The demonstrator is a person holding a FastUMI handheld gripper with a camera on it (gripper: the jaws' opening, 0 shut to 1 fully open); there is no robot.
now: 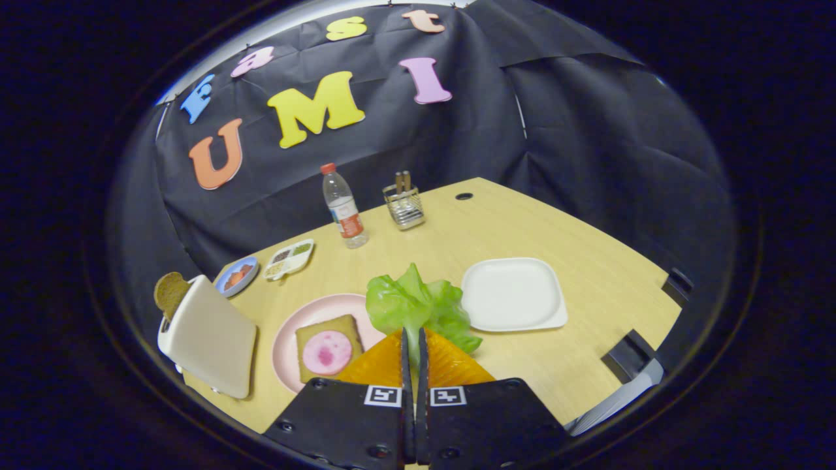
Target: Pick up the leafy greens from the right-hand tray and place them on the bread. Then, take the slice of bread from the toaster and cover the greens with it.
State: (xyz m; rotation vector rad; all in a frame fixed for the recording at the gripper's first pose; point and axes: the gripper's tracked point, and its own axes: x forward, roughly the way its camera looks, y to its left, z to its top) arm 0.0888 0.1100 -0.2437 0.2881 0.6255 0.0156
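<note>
Below and all around the gripper point(413, 339), one light wooden table point(588, 261). To the left of the fingers, one cream plastic toaster point(212, 336) tilted on the table, with one brown slice of bread point(170, 294) poking out of its top. Ahead and to the right, one white square tray point(513, 294), bare. Just left of the fingers, one round pink plate point(287, 336) bearing one square slice of bread point(310, 339) topped with one pink round of sliced meat point(326, 352). Pinched between the fingers, pressed nearly together with only a thin stem in the gap, one bunch of green leafy lettuce point(418, 303), fanning out just beyond the tips, lifted off the tray and hanging between plate and tray. Far beyond, near the cloth wall: one clear plastic bottle point(343, 209) with a red cap, one wire mesh holder point(403, 203), one white divided dish point(289, 258), one small blue plate point(236, 275).
</note>
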